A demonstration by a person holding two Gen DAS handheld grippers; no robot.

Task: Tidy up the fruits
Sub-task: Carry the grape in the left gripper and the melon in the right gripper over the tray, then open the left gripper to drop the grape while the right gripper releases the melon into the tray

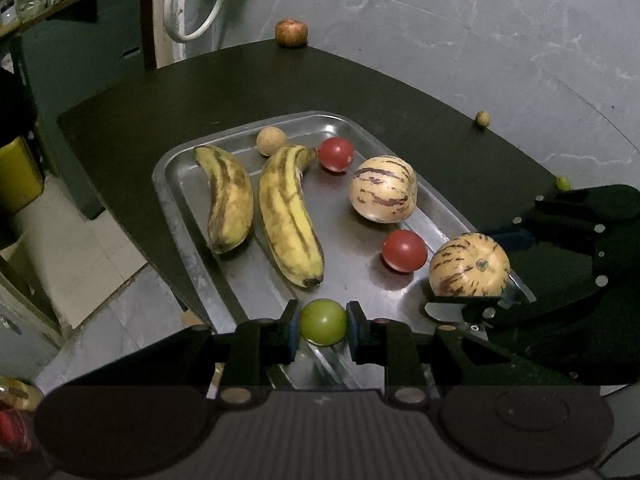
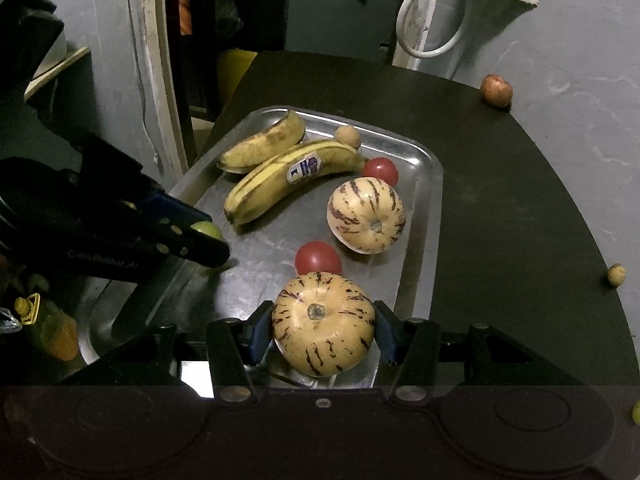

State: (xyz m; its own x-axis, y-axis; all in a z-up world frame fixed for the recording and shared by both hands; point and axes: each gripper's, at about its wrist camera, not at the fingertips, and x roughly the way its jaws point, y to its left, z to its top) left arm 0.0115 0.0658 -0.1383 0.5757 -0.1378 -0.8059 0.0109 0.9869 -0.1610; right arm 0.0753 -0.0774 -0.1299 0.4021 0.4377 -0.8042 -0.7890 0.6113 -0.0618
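The left gripper (image 1: pixel 323 323) is clamped on a small green fruit (image 1: pixel 323 322), the right gripper (image 2: pixel 323 326) on a striped melon (image 2: pixel 323 322) — both over the near end of a steel tray (image 2: pixel 422 216). Beyond them lie bananas (image 1: pixel 290 216) and red tomatoes (image 1: pixel 404 250). The tray sits on a dark table (image 1: pixel 400 92) — grey wall (image 1: pixel 460 20) behind.

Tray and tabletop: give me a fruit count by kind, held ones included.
Bananas: 2
Red tomatoes: 2
Striped pepino melons: 2, one on the tray, one in the right gripper
Green tomatoes: 2, one in the left gripper, one at the table edge
Small tan round fruits: 2
Reddish-brown round fruit: 1
Total: 11
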